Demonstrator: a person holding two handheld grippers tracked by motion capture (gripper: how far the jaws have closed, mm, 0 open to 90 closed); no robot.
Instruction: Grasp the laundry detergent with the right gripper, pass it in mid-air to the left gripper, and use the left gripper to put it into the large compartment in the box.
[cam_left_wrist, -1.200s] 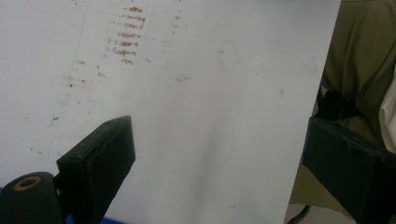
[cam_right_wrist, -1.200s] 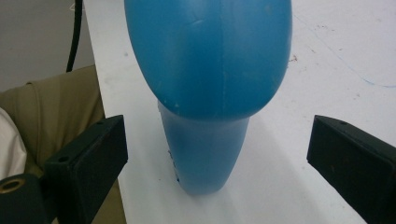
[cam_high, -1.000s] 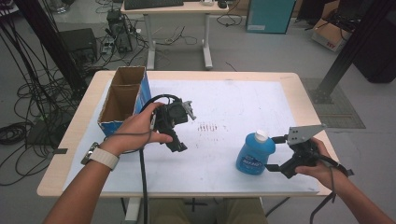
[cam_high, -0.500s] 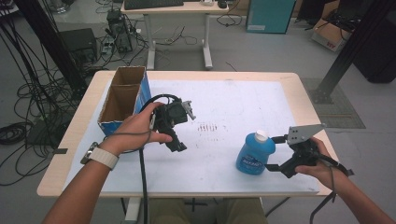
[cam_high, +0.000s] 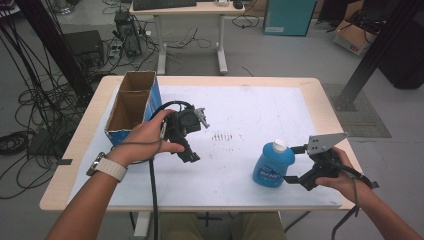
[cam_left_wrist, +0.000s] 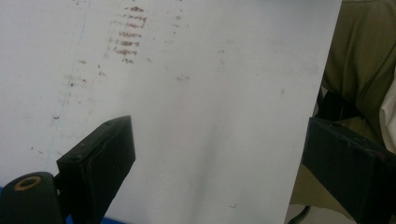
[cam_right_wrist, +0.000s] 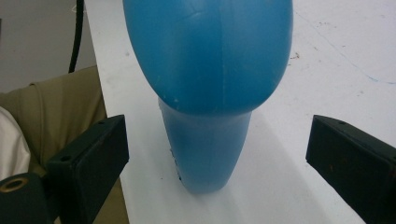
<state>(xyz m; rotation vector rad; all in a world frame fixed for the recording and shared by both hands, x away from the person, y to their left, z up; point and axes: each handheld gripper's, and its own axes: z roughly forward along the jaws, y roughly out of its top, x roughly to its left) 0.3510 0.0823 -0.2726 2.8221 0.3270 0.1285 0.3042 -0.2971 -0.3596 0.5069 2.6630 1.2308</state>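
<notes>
Blue bottle stands upright on the white table sheet, white cap on, at about 4 o'clock from the table centre and near the front edge. Nothing is gripped yet.

Right gripper sits just at the bottle's 3 o'clock side, aimed at it. In the right gripper view the bottle stands ahead of and between the two black jaws, both spread wide, clear gaps on either side, no contact. So: approach looks done, closing not started.

Left gripper is at roughly 9 o'clock from centre, held above the sheet in the person's left hand, well apart from the bottle. Its jaws stand wide apart and hold nothing; the left gripper view has bare sheet between them, with faint reddish marks further off.

Cardboard box sits at 10 o'clock by the left edge, top open; its contents can't be made out.

Judgement: early stage. Likely left: close on bottle, lift, carry. Destination not evident; the box is a plausible guess only.
</notes>
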